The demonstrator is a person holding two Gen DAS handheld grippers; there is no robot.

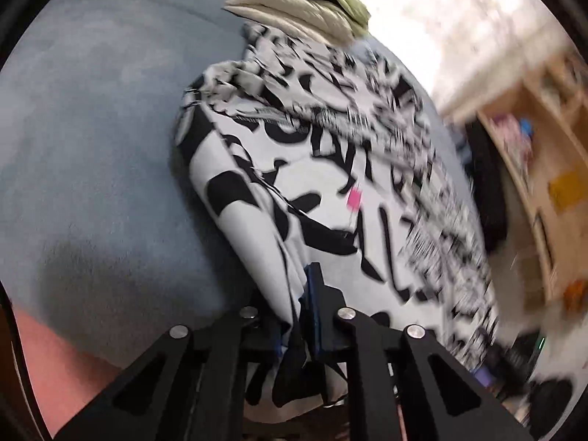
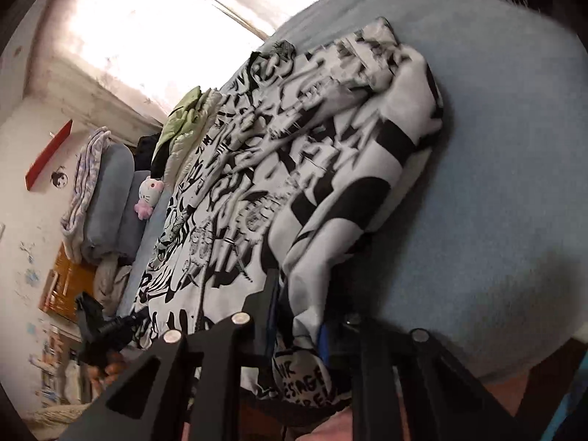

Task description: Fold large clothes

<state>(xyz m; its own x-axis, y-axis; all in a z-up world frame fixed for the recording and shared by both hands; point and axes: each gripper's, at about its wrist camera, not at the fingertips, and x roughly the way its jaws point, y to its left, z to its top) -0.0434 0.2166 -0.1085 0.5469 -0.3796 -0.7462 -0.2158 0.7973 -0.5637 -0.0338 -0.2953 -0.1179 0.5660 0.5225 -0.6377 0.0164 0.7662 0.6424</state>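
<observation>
A large white garment with black comic print (image 1: 330,183) lies spread on a grey-blue bed cover (image 1: 92,147). My left gripper (image 1: 299,294) is shut on the garment's near edge, cloth bunched between its fingers. In the right wrist view the same garment (image 2: 275,169) stretches across the bed (image 2: 496,183), one side folded over itself. My right gripper (image 2: 297,305) is shut on its near edge, with printed cloth hanging below the fingers. The left gripper (image 2: 103,327) shows at the lower left of the right wrist view, in a hand.
A pile of folded beige and green clothes (image 1: 305,3) lies at the far end of the bed. Grey pillows (image 2: 110,198) and a pink-and-white plush cat (image 2: 149,194) lie at the bed's head. Wooden shelves (image 1: 533,169) stand beside the bed.
</observation>
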